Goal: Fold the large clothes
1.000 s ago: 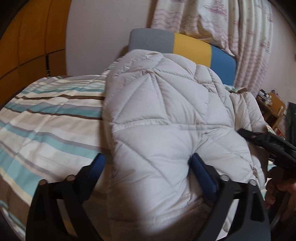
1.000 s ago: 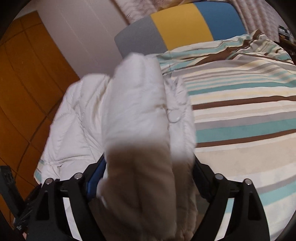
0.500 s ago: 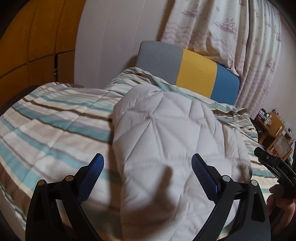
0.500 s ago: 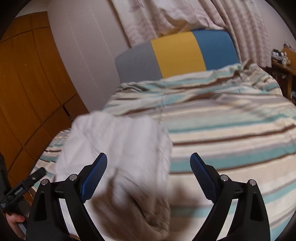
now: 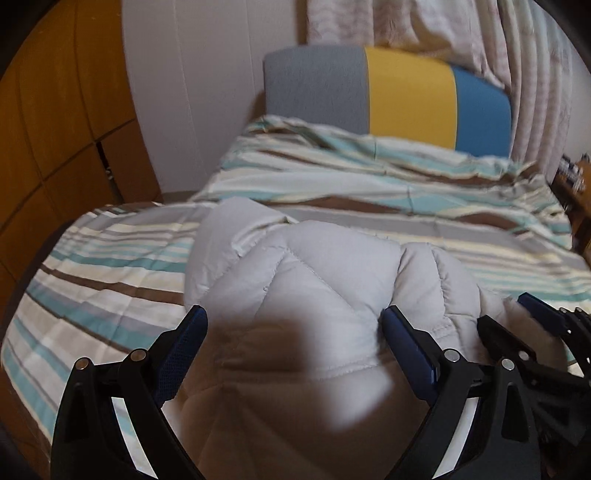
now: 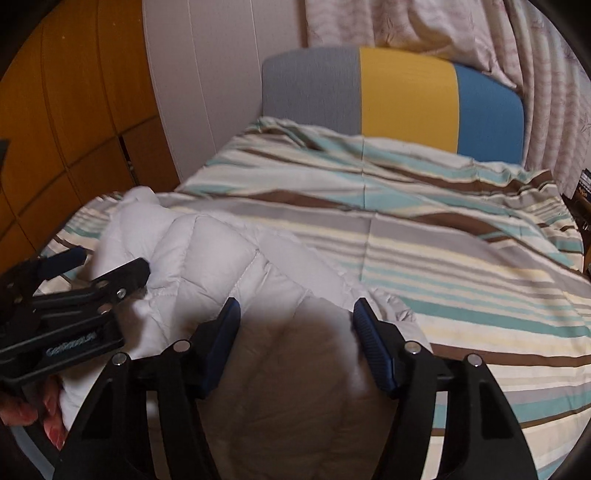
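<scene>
A pale grey quilted puffer jacket [image 5: 314,280] lies bunched on the striped bed cover, also in the right wrist view [image 6: 221,258]. My left gripper [image 5: 295,325] is open, its blue pads on either side of a bulge of the jacket. My right gripper [image 6: 295,317] is partly closed around a thick fold of the jacket, its pads pressing into the fabric. Each gripper shows in the other's view: the right one [image 5: 532,325] at the jacket's right side, the left one [image 6: 99,266] at its left side.
The bed has a teal, brown and cream striped cover [image 6: 443,258] and a grey, yellow and blue headboard [image 5: 388,92]. Orange wooden cupboards [image 5: 55,129] stand at the left. Patterned curtains [image 6: 406,22] hang behind. A side table [image 5: 576,177] is at the right edge.
The jacket has come down from held-up to lying bunched on the bed. Both grippers were wide open above it and have since moved onto it; the right jaws have narrowed on a fold.
</scene>
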Available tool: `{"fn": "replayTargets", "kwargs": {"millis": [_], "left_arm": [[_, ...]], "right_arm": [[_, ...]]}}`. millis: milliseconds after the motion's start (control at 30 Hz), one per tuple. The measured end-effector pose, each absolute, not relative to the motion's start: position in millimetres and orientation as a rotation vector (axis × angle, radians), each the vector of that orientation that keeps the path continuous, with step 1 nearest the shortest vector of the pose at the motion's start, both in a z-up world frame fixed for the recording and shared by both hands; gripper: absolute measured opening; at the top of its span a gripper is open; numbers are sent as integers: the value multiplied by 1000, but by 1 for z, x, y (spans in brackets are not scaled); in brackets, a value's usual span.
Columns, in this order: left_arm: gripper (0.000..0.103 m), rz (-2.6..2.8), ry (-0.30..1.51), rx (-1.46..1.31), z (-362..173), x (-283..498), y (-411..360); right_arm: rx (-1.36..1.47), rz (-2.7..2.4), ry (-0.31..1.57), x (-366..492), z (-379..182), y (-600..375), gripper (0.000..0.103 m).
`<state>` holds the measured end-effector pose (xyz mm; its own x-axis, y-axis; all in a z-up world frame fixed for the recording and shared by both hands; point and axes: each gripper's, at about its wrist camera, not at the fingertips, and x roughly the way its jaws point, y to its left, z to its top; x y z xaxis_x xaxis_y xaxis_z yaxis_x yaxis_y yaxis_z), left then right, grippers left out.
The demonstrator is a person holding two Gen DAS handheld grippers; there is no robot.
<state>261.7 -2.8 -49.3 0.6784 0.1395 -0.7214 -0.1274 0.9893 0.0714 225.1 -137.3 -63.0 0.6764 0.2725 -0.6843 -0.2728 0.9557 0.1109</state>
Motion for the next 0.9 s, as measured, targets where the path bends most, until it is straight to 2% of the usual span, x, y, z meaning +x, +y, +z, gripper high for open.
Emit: {"fn": "replayTargets", "kwargs": {"millis": [167,433,733,900], "left_arm": [[100,120,836,-32,-76,274,7],[100,106,833,-83,-102,288,17],[100,146,802,-43,-101,281,11],[100,155,796,-53,-90,246,8]], "right_arm": [[33,284,826,241,-91,-140,65],[56,257,858,258,-115,-139,65],[47,241,838,261,-124,-139,66],[45,254,818,257,-124,-142,67]]}}
